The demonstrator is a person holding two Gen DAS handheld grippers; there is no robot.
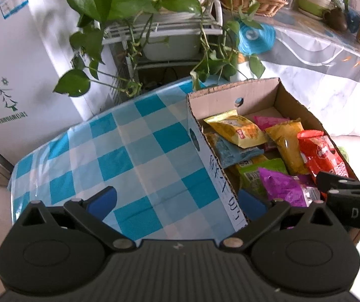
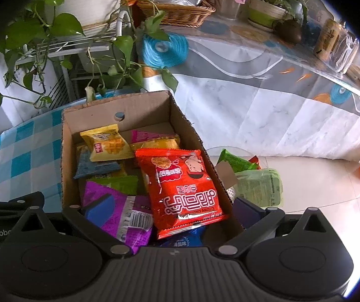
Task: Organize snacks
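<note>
left wrist: close above the box's left wall, facing forward-down
right wrist: close over the cardboard box (image 2: pixel 119 105)
shared: box (image 1: pixel 255 93), snacks, plants

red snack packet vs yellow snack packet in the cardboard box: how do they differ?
The glossy red snack packet is larger and lies near the right gripper, on top of the pile. The yellow snack packet is smaller and sits toward the far wall of the brown cardboard box. Red shows big white lettering; yellow shows a food picture. Both are sealed and lie flat, ungripped.
</note>
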